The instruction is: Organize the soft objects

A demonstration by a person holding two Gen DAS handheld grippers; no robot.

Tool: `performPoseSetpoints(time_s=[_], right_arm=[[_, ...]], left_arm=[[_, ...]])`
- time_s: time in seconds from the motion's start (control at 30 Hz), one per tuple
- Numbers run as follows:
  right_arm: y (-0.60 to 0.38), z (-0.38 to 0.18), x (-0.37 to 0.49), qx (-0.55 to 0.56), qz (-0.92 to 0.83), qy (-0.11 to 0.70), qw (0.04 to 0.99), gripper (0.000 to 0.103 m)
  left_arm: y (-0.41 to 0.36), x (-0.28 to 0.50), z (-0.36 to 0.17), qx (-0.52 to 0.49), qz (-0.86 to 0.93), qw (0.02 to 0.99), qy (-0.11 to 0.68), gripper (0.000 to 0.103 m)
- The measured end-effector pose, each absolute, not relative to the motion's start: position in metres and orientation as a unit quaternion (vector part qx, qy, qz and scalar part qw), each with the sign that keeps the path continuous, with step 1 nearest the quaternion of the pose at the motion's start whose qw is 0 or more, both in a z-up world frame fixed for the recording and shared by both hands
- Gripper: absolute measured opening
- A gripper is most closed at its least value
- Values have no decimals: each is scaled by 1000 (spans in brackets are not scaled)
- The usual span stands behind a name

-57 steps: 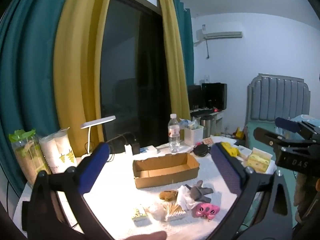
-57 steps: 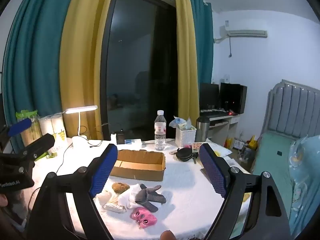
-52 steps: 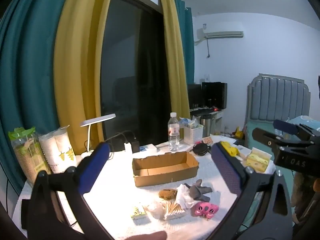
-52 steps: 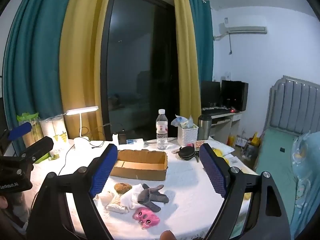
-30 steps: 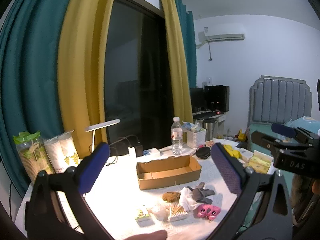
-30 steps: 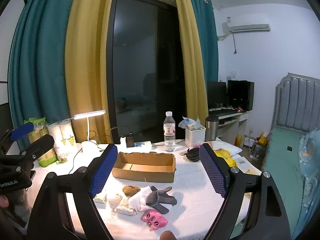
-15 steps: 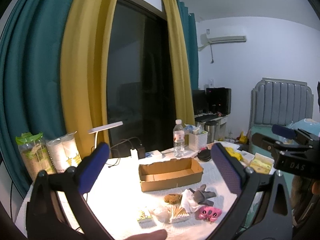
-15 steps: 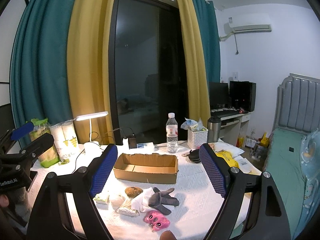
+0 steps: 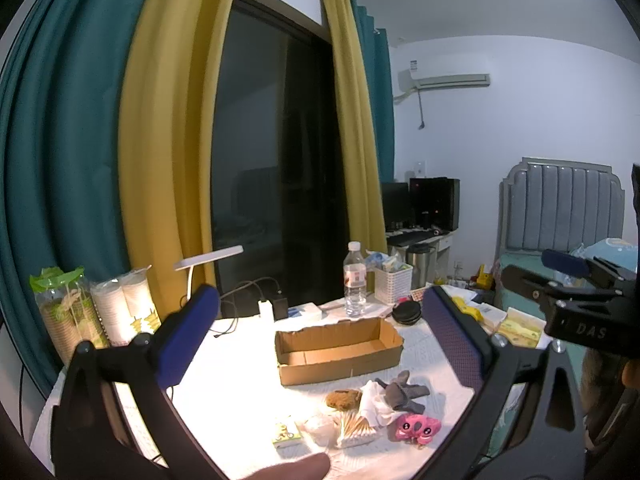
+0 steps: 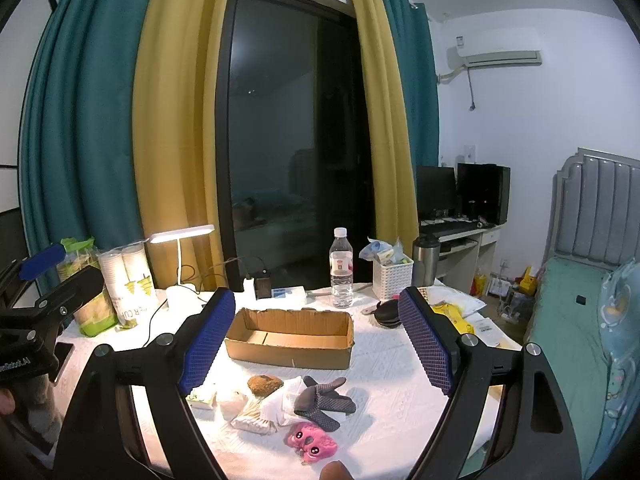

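i see the table under its white textured cloth filling the lower part of both views, with teal and yellow curtains and a dark glass door behind it. on the cloth, toward the far side, sits an open cardboard box, and nothing shows inside it from either camera. my left gripper hangs above the table with its blue pads spread wide and nothing between them; my right gripper is the same, released and wide, framing the box and the pile in front of it. each gripper also shows at the edge of the other's view. behind the box stand a water bottle, a white basket stuffed with packets, a lit desk lamp and stacks of paper cups at the left. the soft objects lie in a loose cluster on the near side of the box, apart from it: a grey glove resting on a crumpled white tissue, a brown fuzzy lump just behind the tissue, a pink plush toy nearest to me, a pack of cotton swabs touching the tissue, a small wad of clear plastic and a little green packet at the left end of the row.
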State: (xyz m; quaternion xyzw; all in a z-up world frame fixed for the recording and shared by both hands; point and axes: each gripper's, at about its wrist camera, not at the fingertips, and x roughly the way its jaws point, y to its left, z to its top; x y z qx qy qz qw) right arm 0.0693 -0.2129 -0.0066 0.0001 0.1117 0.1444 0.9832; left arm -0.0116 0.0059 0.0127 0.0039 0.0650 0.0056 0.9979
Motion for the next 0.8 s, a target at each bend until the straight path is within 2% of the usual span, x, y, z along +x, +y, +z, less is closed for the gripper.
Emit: performPoseSetpoints(time_s=[0.8], right_arm=[[-216,-5,70,2,142,113,983,86]], left_arm=[[4,-12,13,2,3,998,67,102]])
